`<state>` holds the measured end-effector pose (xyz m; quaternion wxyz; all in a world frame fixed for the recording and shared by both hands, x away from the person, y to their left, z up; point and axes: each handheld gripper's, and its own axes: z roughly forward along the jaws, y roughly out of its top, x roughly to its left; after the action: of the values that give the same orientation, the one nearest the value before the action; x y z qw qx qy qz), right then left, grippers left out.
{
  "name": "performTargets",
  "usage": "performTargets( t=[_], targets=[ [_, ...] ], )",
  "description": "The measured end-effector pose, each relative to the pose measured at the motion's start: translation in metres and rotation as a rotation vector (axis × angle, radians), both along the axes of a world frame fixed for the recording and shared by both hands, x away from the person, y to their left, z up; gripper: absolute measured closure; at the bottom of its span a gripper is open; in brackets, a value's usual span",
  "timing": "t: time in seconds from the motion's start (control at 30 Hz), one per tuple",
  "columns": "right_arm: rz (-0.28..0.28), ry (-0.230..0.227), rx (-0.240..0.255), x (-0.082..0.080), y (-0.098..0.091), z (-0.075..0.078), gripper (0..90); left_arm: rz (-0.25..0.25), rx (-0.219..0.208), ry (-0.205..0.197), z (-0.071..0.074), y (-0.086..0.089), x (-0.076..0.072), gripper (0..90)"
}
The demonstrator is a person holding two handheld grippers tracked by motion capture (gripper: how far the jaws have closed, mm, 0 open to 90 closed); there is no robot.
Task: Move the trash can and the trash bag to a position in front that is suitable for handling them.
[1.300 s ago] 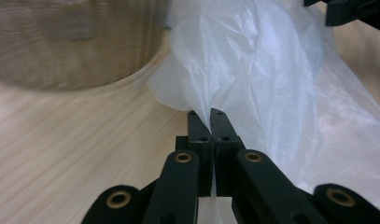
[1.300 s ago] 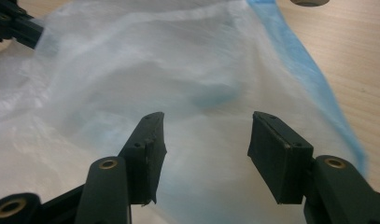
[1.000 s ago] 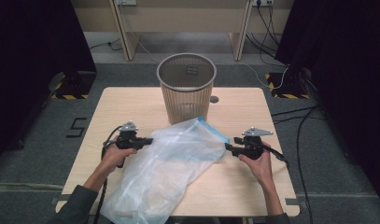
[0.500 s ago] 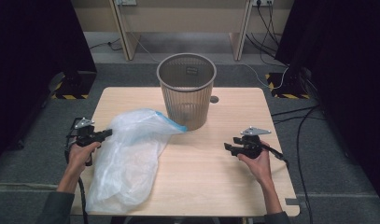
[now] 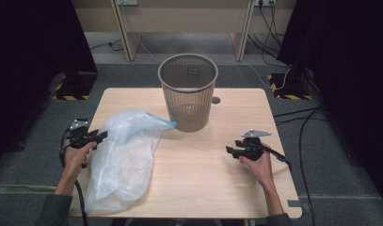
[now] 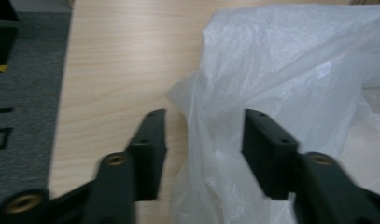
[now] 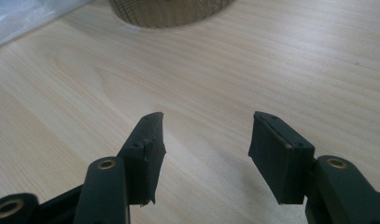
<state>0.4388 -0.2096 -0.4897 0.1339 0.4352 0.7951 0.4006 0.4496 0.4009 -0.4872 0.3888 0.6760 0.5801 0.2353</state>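
Observation:
A crumpled clear plastic bag (image 5: 128,155) with a blue edge lies on the left part of the wooden table (image 5: 203,179), its tip reaching the bin. My left gripper (image 5: 102,136) sits at the bag's left edge. In the left gripper view the left gripper (image 6: 204,116) has just opened its jaws; a fold of the bag (image 6: 295,70) still stands between them, and the pads are off it. My right gripper (image 5: 229,151) rests low over bare wood at the right, open. Nothing lies between the jaws of the right gripper (image 7: 206,119).
A grey mesh wastebin (image 5: 188,92) stands upright at the table's far middle; its base (image 7: 169,9) is ahead of the right gripper. A small round disc (image 5: 216,100) lies beside it. Grey carpet (image 6: 24,93) borders the table's left edge. Cables trail on the floor at right.
The left gripper dragged the bag from the table's middle to the left side, then opened its jaws. The right gripper stayed where it was.

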Motion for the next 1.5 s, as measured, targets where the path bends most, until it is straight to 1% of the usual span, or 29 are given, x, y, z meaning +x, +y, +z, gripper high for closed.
performTargets(
  t=[0.03, 0.07, 0.13, 0.2, 0.23, 0.27, 0.33, 0.37, 0.4, 0.43, 0.47, 0.53, 0.6, 0.7, 0.8, 0.9, 0.93, 0.97, 1.0, 1.03, 1.1, 1.2, 1.27, 1.33, 1.37, 1.4, 1.43, 1.47, 1.5],
  targets=[
    [0.001, -0.003, 0.001, 0.000, 0.000, 0.000, 44.6, -0.002, 0.000, 0.001, 0.004, 0.000, -0.002, 37.4],
    [0.002, -0.002, 0.001, 0.000, 0.000, 0.000, 44.5, -0.003, 0.004, -0.002, 0.008, -0.001, -0.005, 35.2],
    [0.000, 0.001, 0.000, 0.000, 0.000, 0.000, 44.2, -0.016, -0.012, -0.005, 0.015, -0.005, -0.012, 30.2],
    [-0.001, 0.000, -0.003, 0.000, 0.000, -0.001, 43.8, -0.057, -0.036, -0.001, 0.019, -0.013, -0.020, 27.9],
    [-0.005, 0.003, -0.003, 0.000, 0.001, -0.001, 43.3, -0.088, -0.047, 0.009, 0.019, -0.019, -0.025, 27.4],
    [-0.006, 0.001, -0.007, 0.000, 0.002, -0.002, 43.3, -0.122, -0.043, 0.026, 0.017, -0.025, -0.029, 27.3],
    [-0.002, 0.003, -0.006, 0.000, 0.003, -0.003, 43.3, -0.170, -0.011, 0.052, 0.012, -0.040, -0.037, 26.7],
    [-0.001, 0.008, -0.004, 0.000, 0.004, -0.004, 43.3, -0.188, -0.002, 0.060, 0.010, -0.044, -0.039, 26.1],
    [0.000, 0.008, -0.005, 0.000, 0.004, -0.004, 43.3, -0.188, -0.002, 0.060, 0.010, -0.044, -0.039, 25.5],
    [0.000, 0.009, -0.008, -0.001, 0.004, -0.004, 43.3, -0.212, 0.008, 0.059, 0.008, -0.054, -0.044, 25.1],
    [0.000, 0.007, -0.007, -0.001, 0.004, -0.004, 43.3, -0.222, 0.014, 0.059, 0.008, -0.058, -0.046, 25.1],
    [0.000, 0.009, -0.003, -0.001, 0.004, -0.004, 43.3, -0.264, 0.056, 0.071, 0.004, -0.068, -0.049, 25.6],
    [0.002, 0.010, -0.006, -0.002, 0.004, -0.004, 43.3, -0.297, 0.056, 0.096, 0.000, -0.077, -0.050, 24.1],
    [0.005, 0.011, -0.008, -0.003, 0.004, -0.005, 43.3, -0.334, 0.071, 0.101, -0.004, -0.090, -0.050, 24.0],
    [0.007, 0.012, -0.007, -0.004, 0.004, -0.006, 43.2, -0.358, 0.120, 0.118, -0.011, -0.101, -0.046, 24.6],
    [0.007, 0.012, -0.006, -0.004, 0.004, -0.006, 43.2, -0.354, 0.110, 0.160, -0.023, -0.105, -0.036, 27.1],
    [0.007, 0.014, -0.006, -0.005, 0.004, -0.007, 43.2, -0.351, 0.120, 0.142, -0.025, -0.105, -0.034, 28.7],
    [0.009, 0.013, -0.008, -0.005, 0.004, -0.007, 43.2, -0.341, 0.134, 0.140, -0.024, -0.105, -0.033, 31.9],
    [0.009, 0.010, -0.006, -0.005, 0.004, -0.007, 43.3, -0.337, 0.142, 0.128, -0.024, -0.106, -0.032, 36.1],
    [0.007, 0.015, -0.005, -0.005, 0.004, -0.007, 43.5, -0.339, 0.153, 0.125, -0.025, -0.106, -0.032, 38.9],
    [0.008, 0.016, -0.008, -0.005, 0.003, -0.008, 43.8, -0.328, 0.159, 0.107, -0.026, -0.106, -0.031, 41.7],
    [0.008, 0.021, -0.012, -0.004, 0.004, -0.010, 43.8, -0.296, 0.151, 0.085, -0.028, -0.104, -0.021, 47.8],
    [0.015, 0.020, -0.012, -0.003, 0.004, -0.011, 43.8, -0.247, 0.137, 0.065, -0.030, -0.100, -0.012, 48.7],
    [0.012, 0.023, -0.012, -0.003, 0.005, -0.011, 43.8, -0.230, 0.150, 0.077, -0.029, -0.098, -0.002, 47.3],
    [0.011, 0.023, -0.014, -0.003, 0.005, -0.011, 43.8, -0.209, 0.166, 0.078, -0.027, -0.097, 0.005, 46.5],
    [0.009, 0.026, -0.009, -0.003, 0.006, -0.011, 43.9, -0.199, 0.179, 0.082, -0.027, -0.096, 0.012, 45.4],
    [0.011, 0.028, -0.009, -0.003, 0.006, -0.011, 43.8, -0.195, 0.179, 0.083, -0.026, -0.096, 0.017, 45.4],
    [0.013, 0.027, -0.010, -0.003, 0.006, -0.011, 43.8, -0.189, 0.180, 0.096, -0.026, -0.096, 0.025, 45.4],
    [0.014, 0.028, -0.012, -0.003, 0.006, -0.012, 43.8, -0.187, 0.186, 0.102, -0.025, -0.096, 0.030, 44.7]
  ],
)
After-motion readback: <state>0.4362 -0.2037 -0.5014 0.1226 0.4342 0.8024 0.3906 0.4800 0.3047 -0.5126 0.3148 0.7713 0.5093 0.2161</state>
